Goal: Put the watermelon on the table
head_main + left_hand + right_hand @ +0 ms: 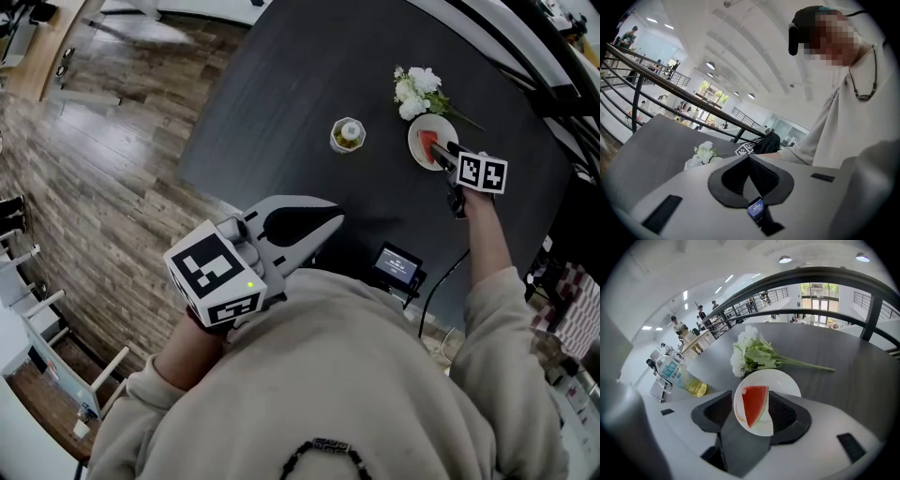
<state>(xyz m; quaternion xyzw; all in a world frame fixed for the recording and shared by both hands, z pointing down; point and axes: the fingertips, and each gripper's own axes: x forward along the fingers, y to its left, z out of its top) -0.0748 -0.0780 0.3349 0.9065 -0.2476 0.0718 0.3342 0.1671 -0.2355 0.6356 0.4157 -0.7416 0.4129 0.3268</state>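
Observation:
A red watermelon slice (pixel 428 142) lies on a small white plate (pixel 442 126) at the far right of the dark table (pixel 281 103). My right gripper (pixel 441 156) hangs just over the plate's near edge, pointing steeply down. In the right gripper view the watermelon slice (pixel 753 404) shows on the plate (pixel 783 379) between the wide-apart jaws of the right gripper (pixel 751 398), and the pads do not touch it. My left gripper (pixel 336 221) is held near my body over the table's near edge, its tips together on nothing; in its own view the left gripper (pixel 749 157) points across the table.
White flowers (pixel 417 92) with a long green stem lie just behind the plate. A small bottle of yellow drink (pixel 348 134) stands left of the plate. A small screen device (pixel 397 265) with a cable sits at the near table edge. Wooden floor (pixel 84 169) lies to the left.

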